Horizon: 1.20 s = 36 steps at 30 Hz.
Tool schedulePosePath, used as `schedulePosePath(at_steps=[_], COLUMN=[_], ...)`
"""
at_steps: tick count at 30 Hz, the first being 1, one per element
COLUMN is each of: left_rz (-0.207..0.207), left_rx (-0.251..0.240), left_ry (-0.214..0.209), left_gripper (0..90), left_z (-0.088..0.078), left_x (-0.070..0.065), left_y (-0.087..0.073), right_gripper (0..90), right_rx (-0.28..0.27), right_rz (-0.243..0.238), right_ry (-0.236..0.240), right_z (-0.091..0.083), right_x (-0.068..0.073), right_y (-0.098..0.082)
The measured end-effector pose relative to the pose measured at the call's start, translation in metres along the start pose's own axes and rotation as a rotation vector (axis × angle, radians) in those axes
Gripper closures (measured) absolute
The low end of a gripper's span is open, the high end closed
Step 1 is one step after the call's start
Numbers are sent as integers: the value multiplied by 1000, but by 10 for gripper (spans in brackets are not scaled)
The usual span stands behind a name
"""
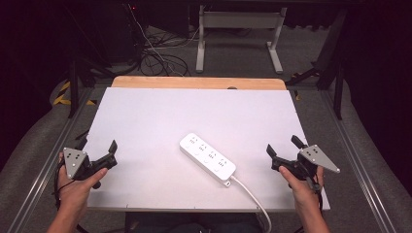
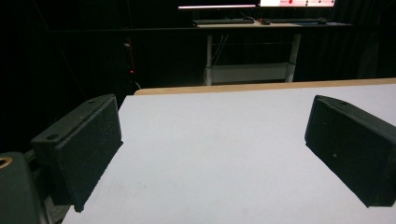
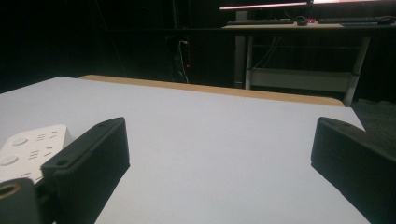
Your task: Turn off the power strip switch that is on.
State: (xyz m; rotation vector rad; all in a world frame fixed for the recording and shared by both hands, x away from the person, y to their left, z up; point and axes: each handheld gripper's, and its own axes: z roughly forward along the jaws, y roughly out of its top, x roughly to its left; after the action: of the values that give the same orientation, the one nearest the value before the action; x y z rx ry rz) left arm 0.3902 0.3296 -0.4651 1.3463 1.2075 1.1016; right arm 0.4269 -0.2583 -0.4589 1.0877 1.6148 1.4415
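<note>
Both grippers, left (image 1: pixel 99 154) and right (image 1: pixel 285 149): hovering, jaws apart, holding nothing. Power strip (image 1: pixel 207 158): lying between; approaching squarely across its width advised.

Surface (image 1: pixel 145 121): matt white sheet, smooth; bare pale wood strip along far edge. Power strip (image 1: pixel 207 159): glossy white plastic, smooth; cord (image 1: pixel 250 196) white, rubbery-looking. Left claw (image 1: pixel 95 154), right claw (image 1: pixel 286 151): black matt pads, finely grainy; grey metal-looking top plates.

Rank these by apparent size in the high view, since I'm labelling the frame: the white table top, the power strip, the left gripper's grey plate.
1. White table top, by far the largest.
2. Power strip.
3. Grey plate on the left gripper, smallest.
</note>
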Motion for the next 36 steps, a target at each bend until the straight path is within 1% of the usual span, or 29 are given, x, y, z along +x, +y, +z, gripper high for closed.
schedulePosePath(at_steps=[8, 12, 15, 17, 21, 23, 25, 26, 28, 30, 32, 34, 36], left_rz=[-3, -5, -2, -1, 2, -4, -4, 2, 3, 2, -1, -7, -8], left_rx=[-1, 1, 1, 1, 3, 2, 3, 3, 3, 2, 2, 3, 3], left_ry=[5, 5, 5, 4, 0, -1, 0, -3, -5, -7, -6, -5, -5], left_gripper=[49, 49, 50, 50, 50, 50, 51, 51, 51, 51, 51, 52, 52], left_z=[0, 0, 1, 1, 1, 2, 3, 3, 3, 3, 3, 3, 3], left_x=[0, 0, 1, 0, 0, -1, -1, -1, -2, -2, -2, -1, -1], left_y=[0, 0, 0, 0, 0, 0, 0, 0, 0, 1, 1, 0, 0], right_gripper=[47, 61, 98, 144, 214, 256, 274, 308, 413, 563, 657, 725, 785], right_rx=[7, 16, 19, 23, 26, 28, 28, 28, 23, 18, 15, 8, 20], right_rz=[-3, 16, 22, 22, 15, 8, 4, 4, -10, -34, -59, -65, -65], right_ry=[-1, -8, -5, -1, 6, 8, 12, 14, 23, 33, 44, 50, 44], right_z=[1, 1, 1, 0, -1, -2, -2, -3, -4, -6, -7, -7, -8], right_x=[0, -1, -1, -2, -2, -2, -2, -2, -2, -2, -1, 0, 1], right_y=[0, 0, 0, 0, 0, 0, 0, 0, 0, 1, 2, 3, 5])
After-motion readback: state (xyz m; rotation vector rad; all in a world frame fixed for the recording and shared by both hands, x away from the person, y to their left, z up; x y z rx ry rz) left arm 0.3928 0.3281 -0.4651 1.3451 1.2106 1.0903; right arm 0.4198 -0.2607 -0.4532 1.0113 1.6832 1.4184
